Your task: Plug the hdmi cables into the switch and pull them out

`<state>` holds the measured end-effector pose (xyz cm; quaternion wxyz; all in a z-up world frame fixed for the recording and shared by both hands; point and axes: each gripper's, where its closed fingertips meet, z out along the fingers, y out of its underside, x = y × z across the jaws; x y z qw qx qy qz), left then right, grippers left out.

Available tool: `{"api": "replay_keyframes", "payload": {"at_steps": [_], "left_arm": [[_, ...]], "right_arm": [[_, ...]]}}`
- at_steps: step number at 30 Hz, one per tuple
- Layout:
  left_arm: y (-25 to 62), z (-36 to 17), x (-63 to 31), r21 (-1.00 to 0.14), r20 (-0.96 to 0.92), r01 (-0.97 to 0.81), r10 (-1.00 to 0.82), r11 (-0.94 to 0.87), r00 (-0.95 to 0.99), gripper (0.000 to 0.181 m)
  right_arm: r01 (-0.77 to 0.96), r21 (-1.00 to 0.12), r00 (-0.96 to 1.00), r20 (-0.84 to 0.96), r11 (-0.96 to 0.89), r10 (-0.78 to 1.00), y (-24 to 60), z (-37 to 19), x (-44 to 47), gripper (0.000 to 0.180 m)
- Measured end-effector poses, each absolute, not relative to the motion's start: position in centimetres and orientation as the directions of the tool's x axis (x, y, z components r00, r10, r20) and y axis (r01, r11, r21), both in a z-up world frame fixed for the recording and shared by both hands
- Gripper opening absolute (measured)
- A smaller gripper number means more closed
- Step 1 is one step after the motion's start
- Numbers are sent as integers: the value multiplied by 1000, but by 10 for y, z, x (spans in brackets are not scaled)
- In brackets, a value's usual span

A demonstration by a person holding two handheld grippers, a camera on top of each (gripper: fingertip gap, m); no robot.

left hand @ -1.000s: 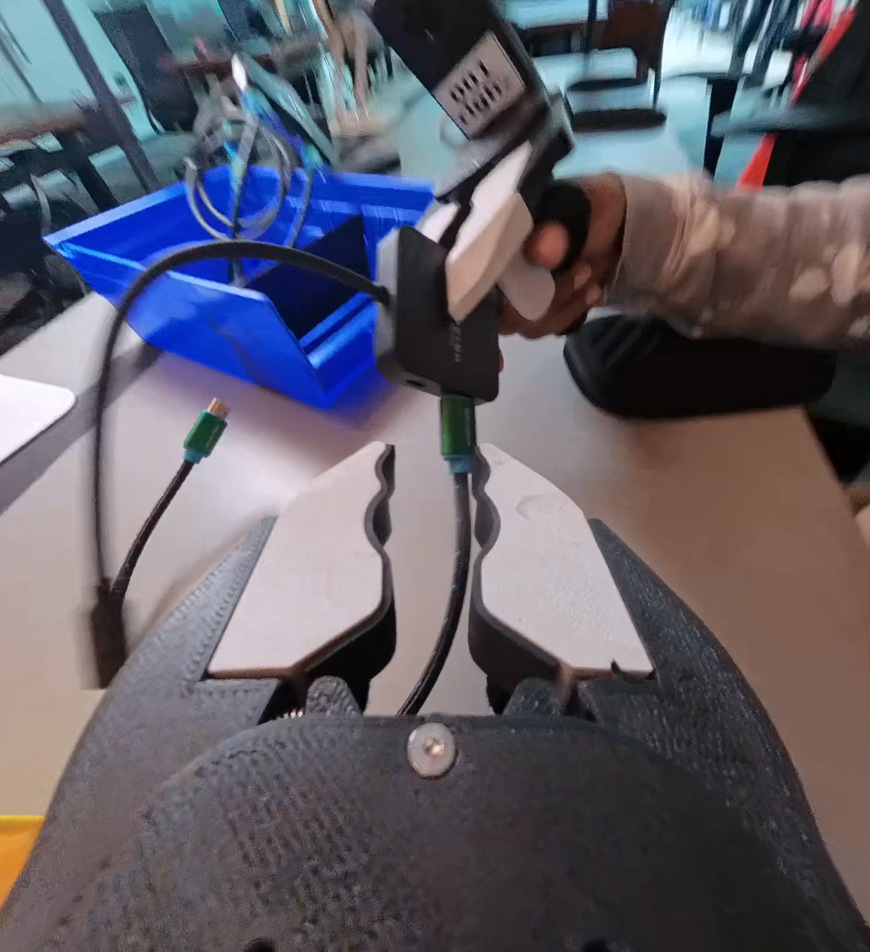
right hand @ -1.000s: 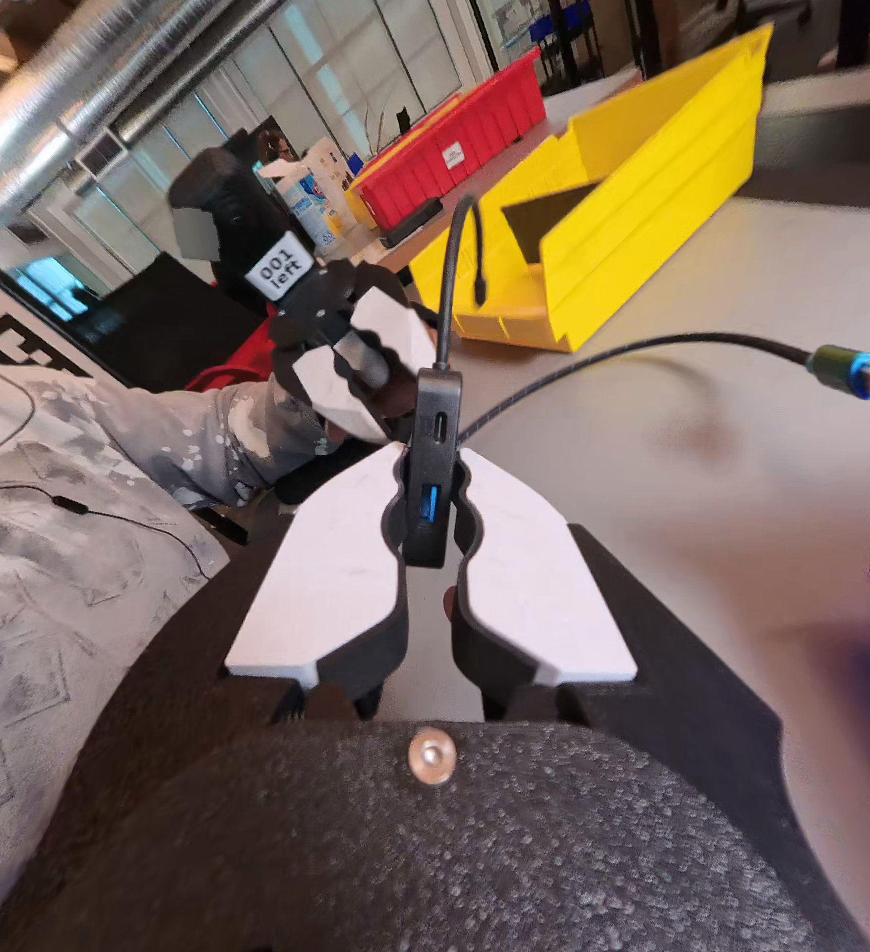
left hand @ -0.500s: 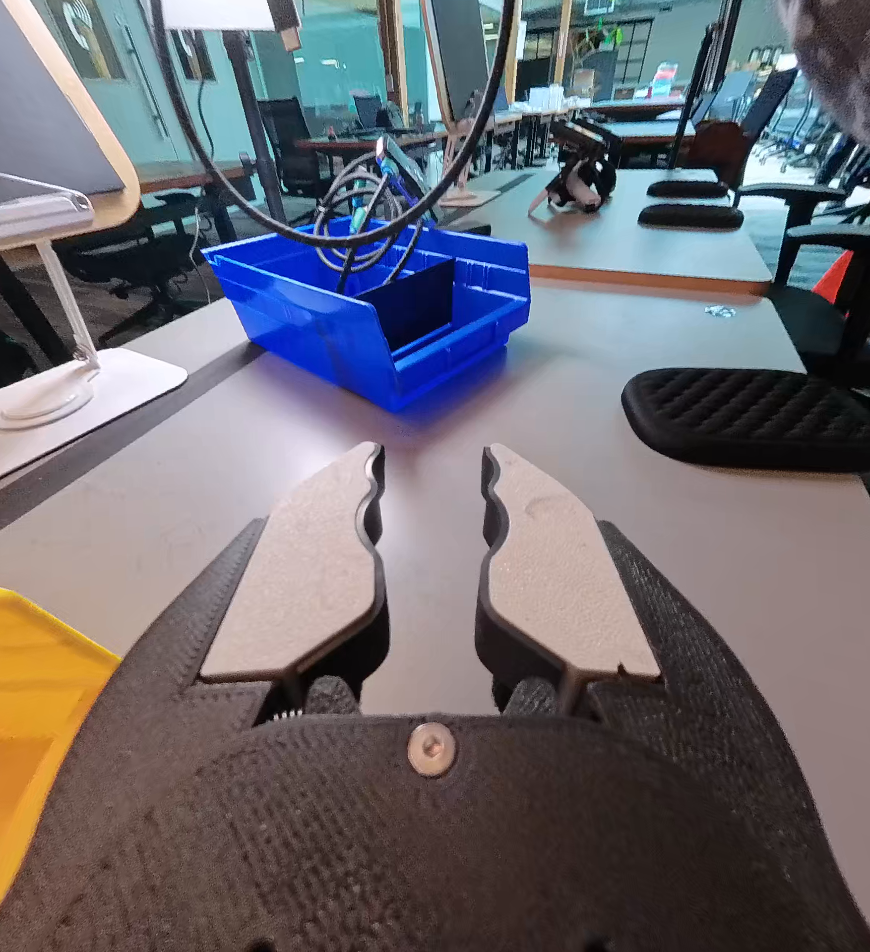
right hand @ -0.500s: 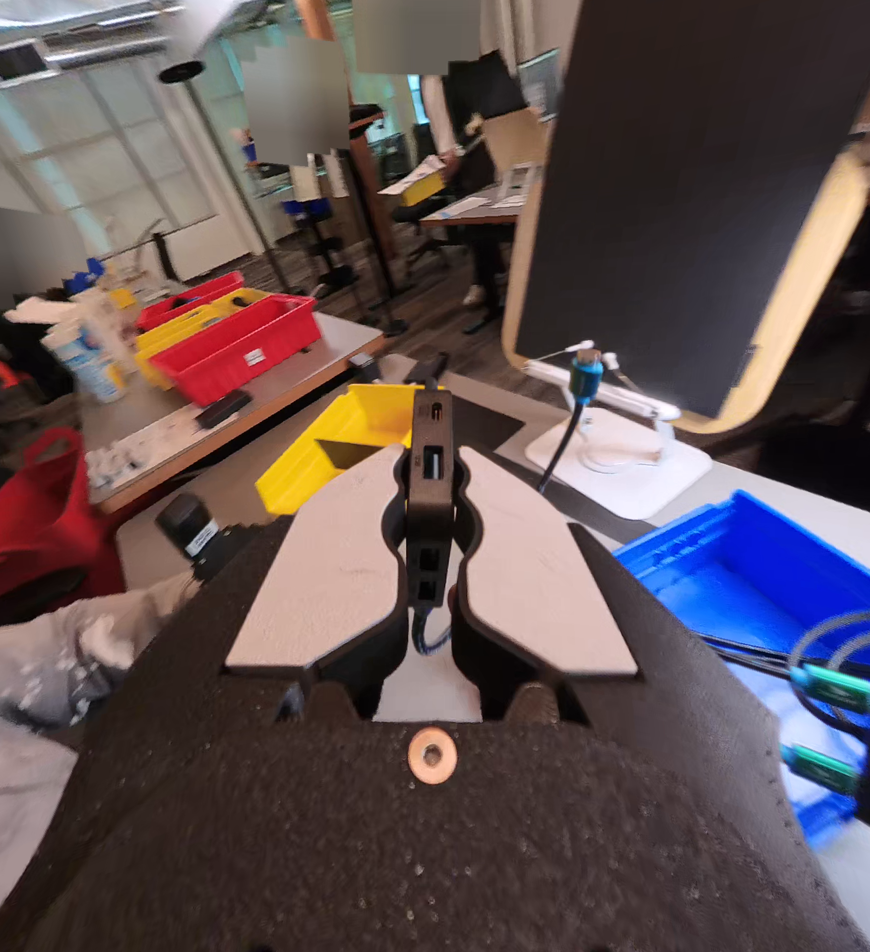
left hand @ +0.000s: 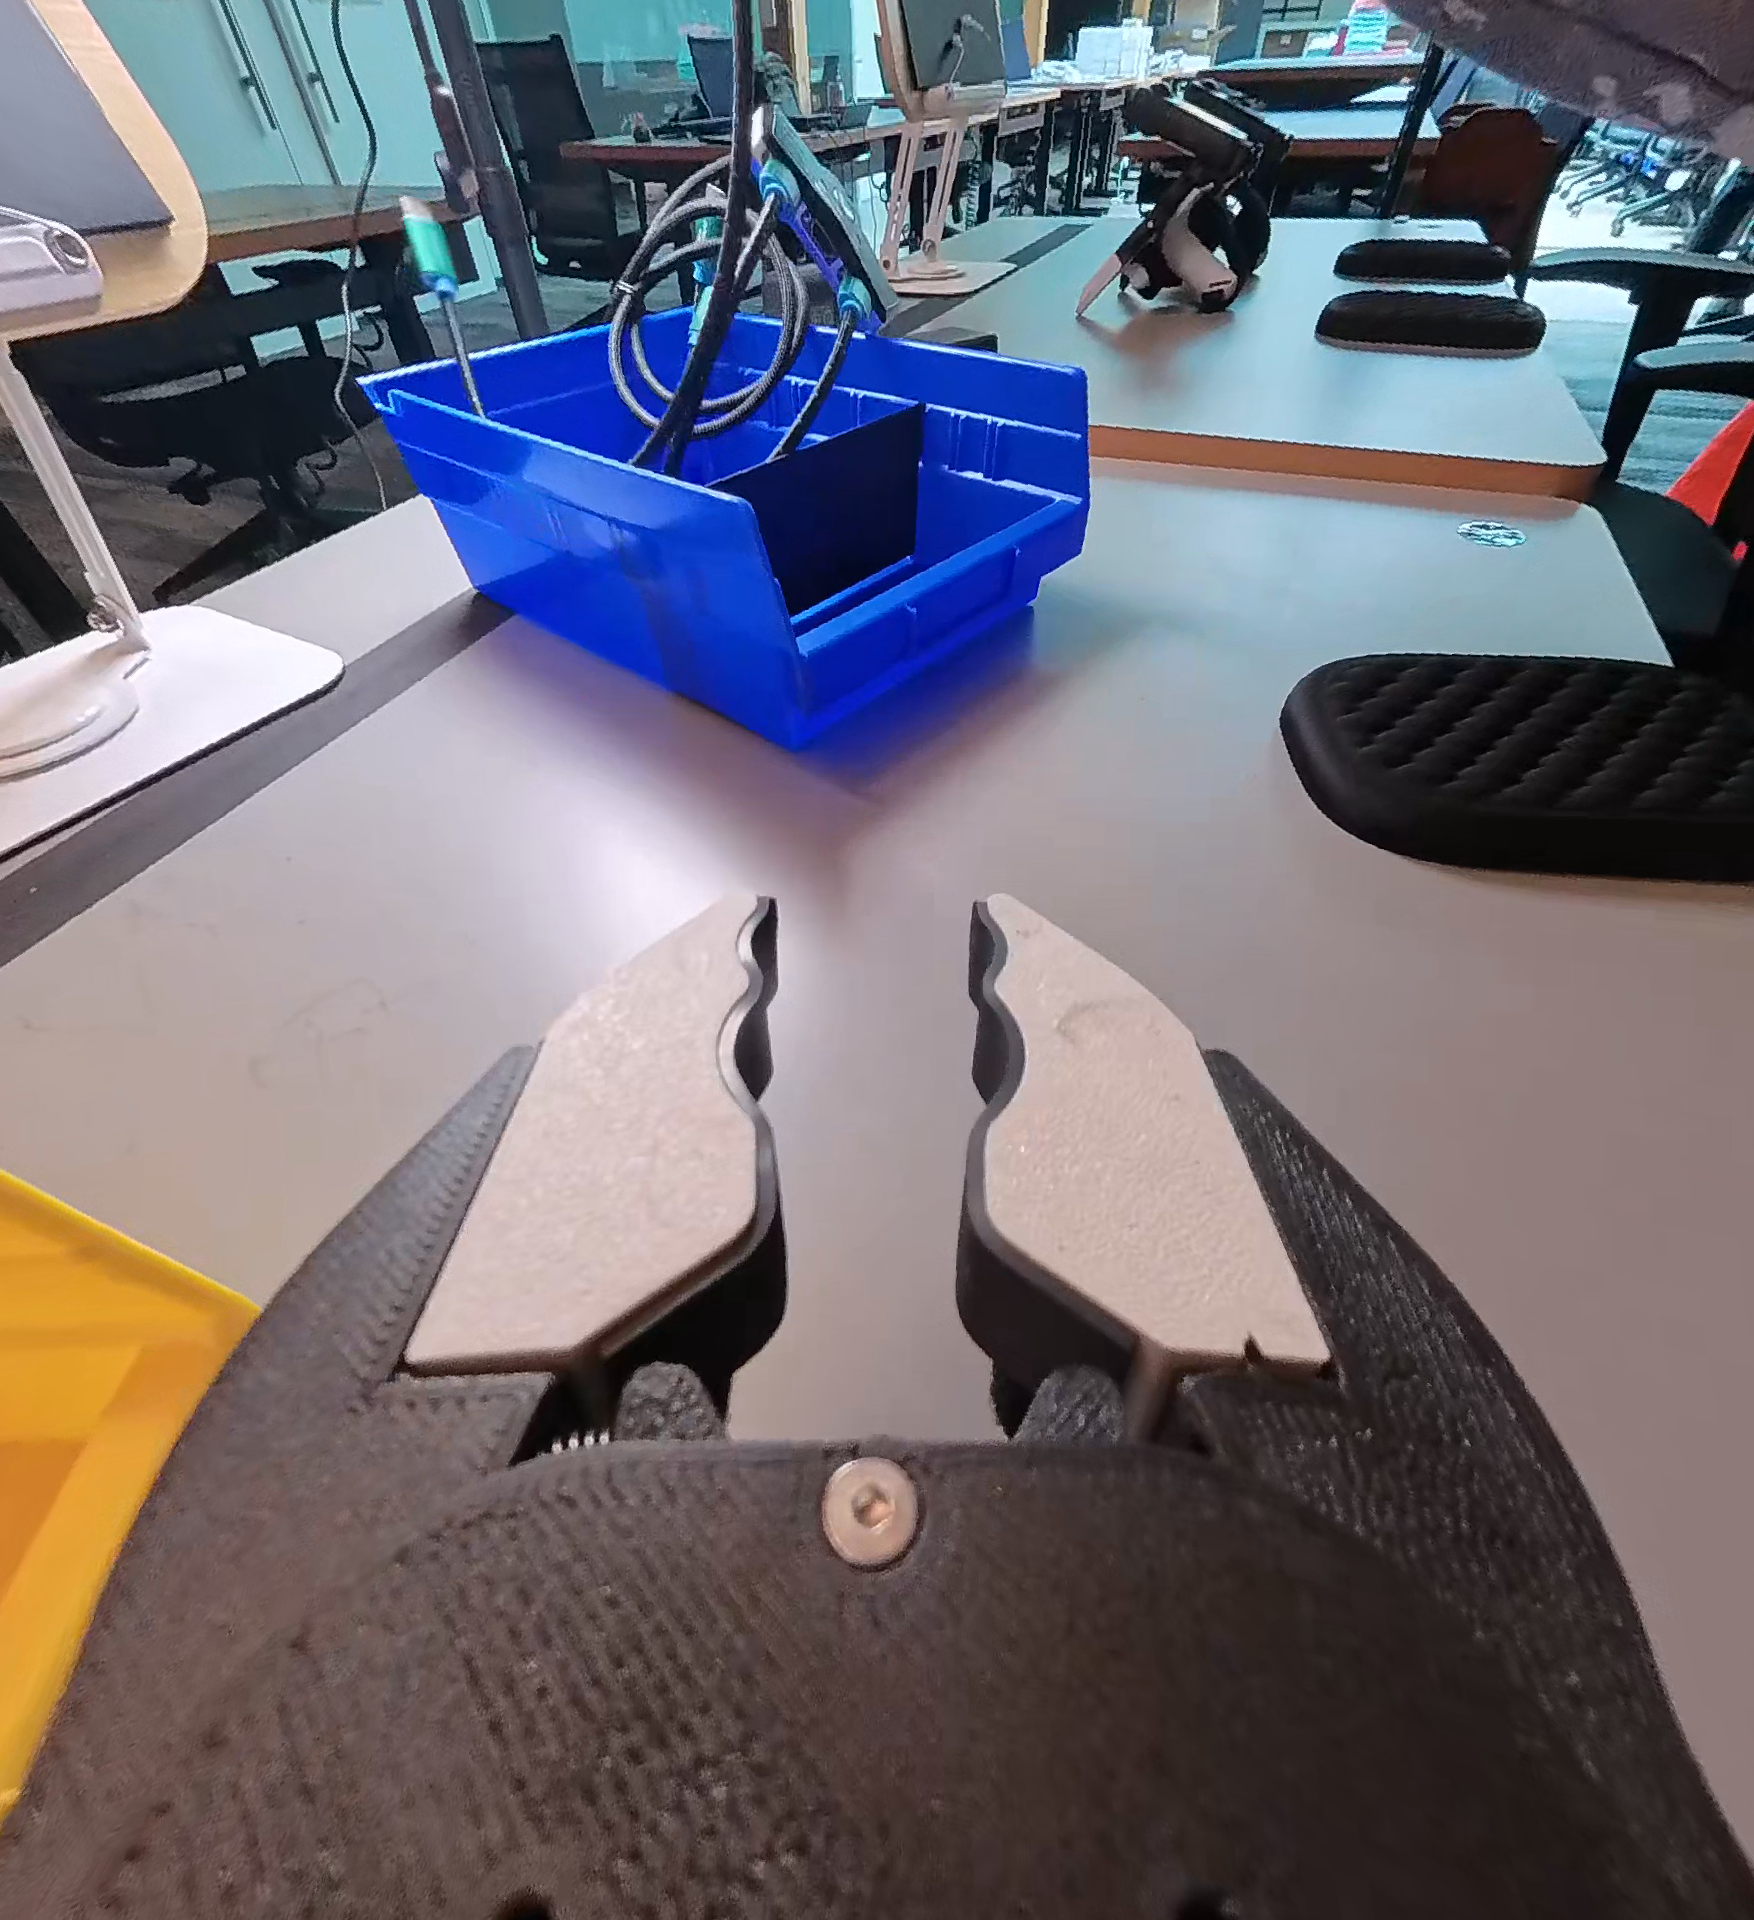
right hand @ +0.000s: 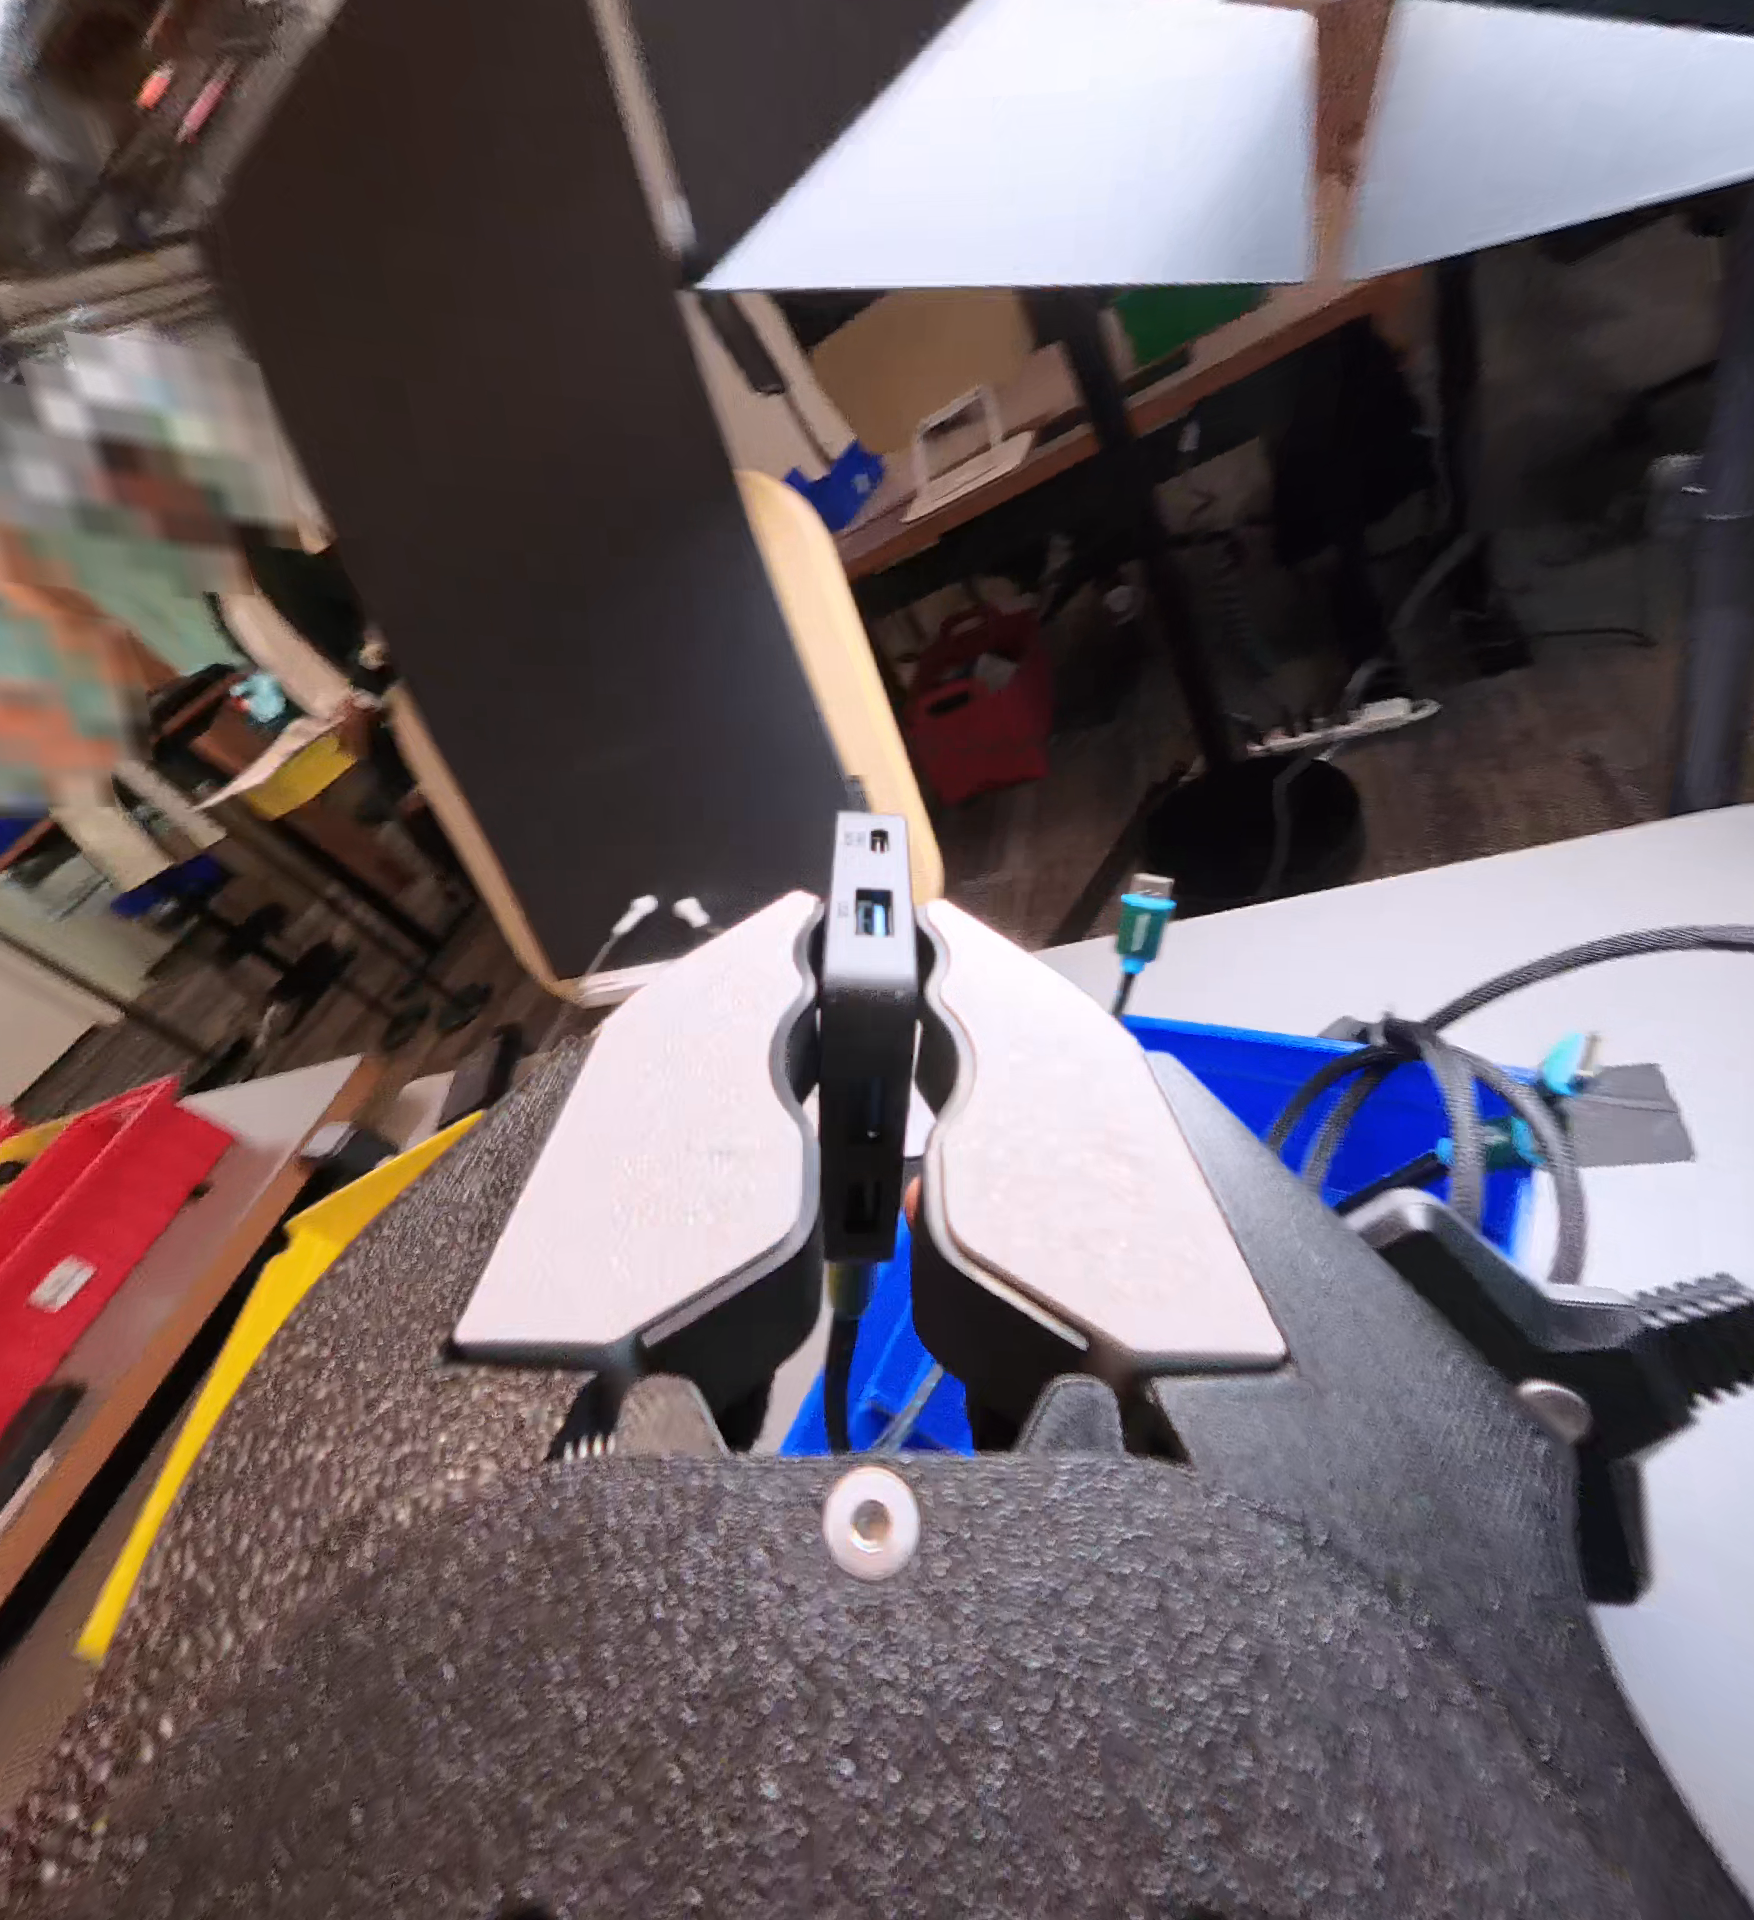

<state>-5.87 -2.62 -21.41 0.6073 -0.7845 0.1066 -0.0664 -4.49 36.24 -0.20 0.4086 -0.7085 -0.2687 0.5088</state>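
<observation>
My left gripper (left hand: 873, 925) is open and empty, low over the grey table (left hand: 437, 935). My right gripper (right hand: 868, 914) is shut on the black switch (right hand: 868, 1039), held upright above the blue bin (right hand: 1257, 1081). A dark cable hangs from the switch's lower end (right hand: 845, 1340) between the fingers. In the left wrist view black braided cables (left hand: 707, 312) with green plugs hang down into the blue bin (left hand: 644, 582); one green plug (left hand: 426, 244) dangles left of it. It also shows in the right wrist view (right hand: 1143, 925). The switch is out of the left wrist view.
A yellow bin (left hand: 11, 1455) sits at the near left and a white monitor stand base (left hand: 125, 675) at the left. A black chair armrest (left hand: 1559, 769) lies at the table's right edge. Red bins (right hand: 42, 1247) and a dark monitor back (right hand: 540, 520) are beyond.
My left gripper let go of the green-plugged cable and drew back, empty. My right gripper carried the switch with its cables up over the blue bin; the cables now hang into it.
</observation>
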Motion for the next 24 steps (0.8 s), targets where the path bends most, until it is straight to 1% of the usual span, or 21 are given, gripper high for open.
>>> {"api": "replay_keyframes", "payload": {"at_steps": [1,3,5,7,10,13,14,16,19,22,24], "left_arm": [[-26,-215,-59,-966,-27,-88,-248,-241,968,36],[-26,-215,-59,-965,-27,-90,-249,-245,968,35],[-26,-215,-59,-965,-26,-90,-251,-246,968,35],[-27,-215,-59,-965,-25,-89,-251,-247,968,35],[-26,-216,-62,-964,-15,-79,-248,-253,969,36],[-26,-218,-65,-963,-7,-72,-243,-261,970,36],[-26,-217,-65,-963,-8,-72,-240,-260,971,36],[-27,-216,-66,-964,-10,-73,-236,-256,972,36],[-27,-217,-67,-963,-8,-70,-234,-259,972,36],[-27,-217,-68,-963,-8,-69,-228,-260,974,37],[-27,-216,-70,-964,-8,-66,-220,-257,976,37]], "right_arm": [[-26,-852,379,-492,-522,784,372,-14,-46,13],[62,-870,463,-408,-488,786,383,-45,-50,13],[219,-886,514,-251,-408,821,385,-75,-56,16],[391,-864,518,-78,-317,852,384,-99,-60,18],[568,-791,472,86,-228,877,383,-113,-66,27],[735,-650,423,217,-193,880,390,-123,-60,41],[767,-615,408,249,-183,878,392,-124,-57,45],[768,-620,402,274,-159,874,395,-113,-58,44],[707,-698,394,253,-115,884,391,-84,-60,49],[586,-811,358,267,7,895,371,-42,-57,52],[514,-852,306,287,96,908,342,-25,-44,51]]}}
